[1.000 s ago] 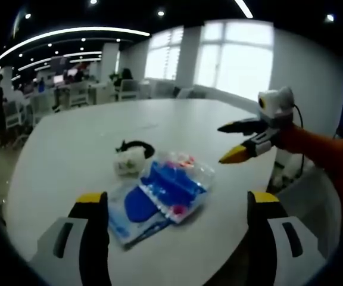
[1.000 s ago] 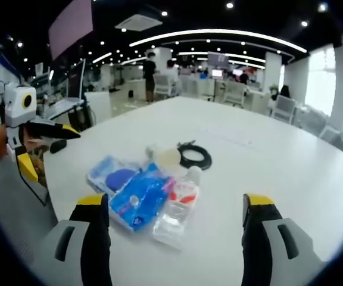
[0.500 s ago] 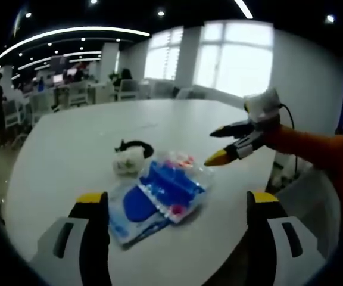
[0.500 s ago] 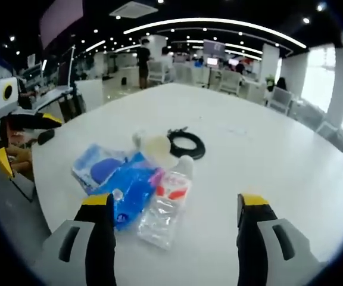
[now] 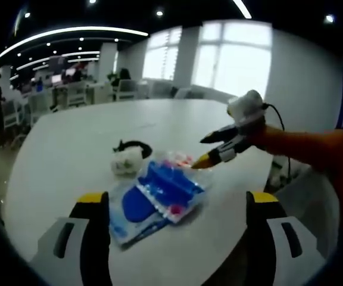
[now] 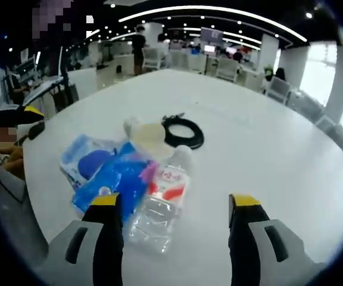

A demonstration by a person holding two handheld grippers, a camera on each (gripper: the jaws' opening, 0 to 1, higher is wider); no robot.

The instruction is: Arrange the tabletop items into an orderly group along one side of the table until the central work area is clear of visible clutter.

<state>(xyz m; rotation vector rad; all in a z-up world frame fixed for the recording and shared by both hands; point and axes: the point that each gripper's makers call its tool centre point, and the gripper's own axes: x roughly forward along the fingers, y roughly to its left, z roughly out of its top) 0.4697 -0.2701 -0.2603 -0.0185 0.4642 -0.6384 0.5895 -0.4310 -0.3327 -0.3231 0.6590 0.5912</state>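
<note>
Left gripper view: the left gripper (image 5: 177, 238) hangs low over the near edge of the white table (image 5: 70, 137), jaws spread wide with nothing between them. Ahead sits the clutter in one heap: blue plastic packets (image 5: 159, 193), a pale crumpled lump (image 5: 127, 162) and a coiled black cable (image 5: 137, 146) behind it. The right gripper (image 5: 210, 149) comes in from the right, tips parted, hovering just over the far corner of the packets.

Right gripper view: same heap, closer. The right gripper's own jaws stand wide and empty, straddling a clear water bottle (image 6: 162, 199) lying on its side, touching the blue packets. Cable and pale lump sit just beyond.

My take: the bottle looks like the pick here. It's slick and round, so I'd come down across its middle and close squarely, otherwise it'll roll off into the packets.
</note>
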